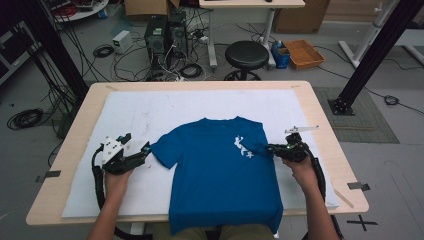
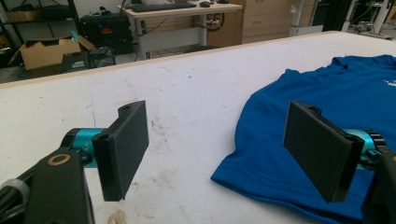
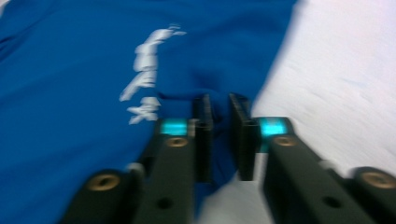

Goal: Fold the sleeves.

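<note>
A blue T-shirt point(image 1: 220, 170) with a small white print point(image 1: 242, 146) lies flat on the white table cover point(image 1: 150, 110), its hem hanging over the near edge. My left gripper point(image 1: 136, 144) rests on the cover just left of the shirt's left sleeve. In the left gripper view its jaws point(image 2: 217, 130) stand wide open, and the sleeve edge of the T-shirt point(image 2: 317, 88) lies under the right jaw. My right gripper point(image 1: 270, 148) is at the shirt's right edge beside the print. In the blurred right gripper view it point(image 3: 221, 100) is shut on a pinch of the T-shirt point(image 3: 70, 70).
The wooden table rim point(image 1: 80, 150) frames the cover. Beyond the far edge stand a black stool point(image 1: 246, 55), computer towers point(image 1: 165, 32), an orange crate point(image 1: 304, 53) and loose floor cables. Black frame posts point(image 1: 370, 55) rise at both sides.
</note>
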`<state>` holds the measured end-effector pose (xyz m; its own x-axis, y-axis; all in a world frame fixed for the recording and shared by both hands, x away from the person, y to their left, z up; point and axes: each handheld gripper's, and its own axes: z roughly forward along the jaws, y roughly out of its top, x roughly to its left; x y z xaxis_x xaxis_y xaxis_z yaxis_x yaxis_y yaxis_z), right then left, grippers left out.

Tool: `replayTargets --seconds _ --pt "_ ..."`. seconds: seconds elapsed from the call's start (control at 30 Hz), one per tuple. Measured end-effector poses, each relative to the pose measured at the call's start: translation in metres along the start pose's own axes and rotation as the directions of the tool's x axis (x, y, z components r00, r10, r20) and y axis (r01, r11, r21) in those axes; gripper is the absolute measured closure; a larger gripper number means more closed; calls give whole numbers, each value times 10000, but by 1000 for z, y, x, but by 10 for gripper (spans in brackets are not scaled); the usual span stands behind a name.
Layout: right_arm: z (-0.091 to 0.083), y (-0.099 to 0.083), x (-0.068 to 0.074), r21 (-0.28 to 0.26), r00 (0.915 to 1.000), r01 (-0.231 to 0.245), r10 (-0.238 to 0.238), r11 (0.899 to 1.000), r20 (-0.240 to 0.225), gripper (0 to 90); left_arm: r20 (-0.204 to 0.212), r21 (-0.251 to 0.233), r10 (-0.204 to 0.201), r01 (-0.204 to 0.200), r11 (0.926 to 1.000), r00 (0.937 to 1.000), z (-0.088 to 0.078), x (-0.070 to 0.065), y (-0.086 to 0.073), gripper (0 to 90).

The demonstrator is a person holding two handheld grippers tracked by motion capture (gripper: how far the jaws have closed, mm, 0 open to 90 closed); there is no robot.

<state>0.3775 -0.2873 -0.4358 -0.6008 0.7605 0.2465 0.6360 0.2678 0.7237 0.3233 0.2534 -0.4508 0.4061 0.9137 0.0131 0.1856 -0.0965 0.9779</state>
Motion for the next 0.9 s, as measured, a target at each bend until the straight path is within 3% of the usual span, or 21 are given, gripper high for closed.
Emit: replayTargets --seconds 0.1,0.17,0.2,0.23,0.3,0.33,0.37,0.4,0.47,0.53,0.63,0.67,0.7,0.73,0.77,0.8,0.83,0.87,0.9 --pt "-2 4 13 -205 9895 990 -1006 9949 -1033 821 -16 9 -11 11 10000 10000 0 0 0 227" --pt "0 3 16 21 9674 1215 -1179 9926 -2240 686 -11 5 -22 22 10000 10000 0 0 0 227" --pt "0 3 16 21 9674 1215 -1179 9926 -2240 686 -11 5 -22 22 10000 10000 0 0 0 227" --pt "1 2 18 391 9704 1307 -1198 9906 -2097 628 -10 5 -26 26 10000 10000 0 0 0 227" --pt "-5 4 16 -13 9796 1218 -1205 9925 -1610 614 -16 14 -23 23 10000 10000 0 0 0 227" --pt "-5 4 16 -13 9796 1218 -1205 9925 -1610 614 -16 14 -23 23 10000 10000 0 0 0 227" --pt "-10 5 14 -463 9822 1043 -1102 9935 -1518 627 -14 27 -1 1 10000 10000 0 0 0 227" --pt "-17 6 13 -1118 9890 859 -983 9900 -1103 761 -22 40 -5 5 10000 10000 1 0 0 227" --pt "-16 5 14 -961 9934 1000 -1049 9903 -472 832 11 74 51 -51 10000 10000 1 0 0 227" --pt "-7 4 17 -544 9854 1418 -1462 9884 -875 854 -22 67 59 -59 10000 10000 1 0 0 227" --pt "7 2 26 815 9728 2144 -2053 9733 -1074 861 -11 77 56 -56 10000 10000 1 0 0 227" --pt "7 2 26 815 9728 2144 -2053 9733 -1074 861 -11 77 56 -56 10000 10000 1 0 0 227" --pt "10 2 29 1726 9679 2508 -2502 9525 -259 851 -12 83 48 -48 10000 10000 1 0 0 227" --pt "10 2 29 1726 9679 2508 -2502 9525 -259 851 -12 83 48 -48 10000 10000 1 0 0 227" --pt "8 2 26 1864 9697 2345 -2432 9541 247 728 -19 70 60 -60 10000 10000 1 0 0 227" --pt "6 3 23 1883 9721 2135 -2276 9586 564 704 -8 83 47 -46 10000 10000 1 0 0 227" --pt "3 3 21 1745 9754 1962 -2103 9649 658 677 -10 73 40 -40 10000 10000 1 0 0 227" --pt "-1 3 17 1278 9850 1618 -1679 9785 391 637 -12 77 44 -44 10000 10000 1 0 0 227" --pt "-1 3 17 1278 9850 1618 -1679 9785 391 637 -12 77 44 -44 10000 10000 1 0 0 227"
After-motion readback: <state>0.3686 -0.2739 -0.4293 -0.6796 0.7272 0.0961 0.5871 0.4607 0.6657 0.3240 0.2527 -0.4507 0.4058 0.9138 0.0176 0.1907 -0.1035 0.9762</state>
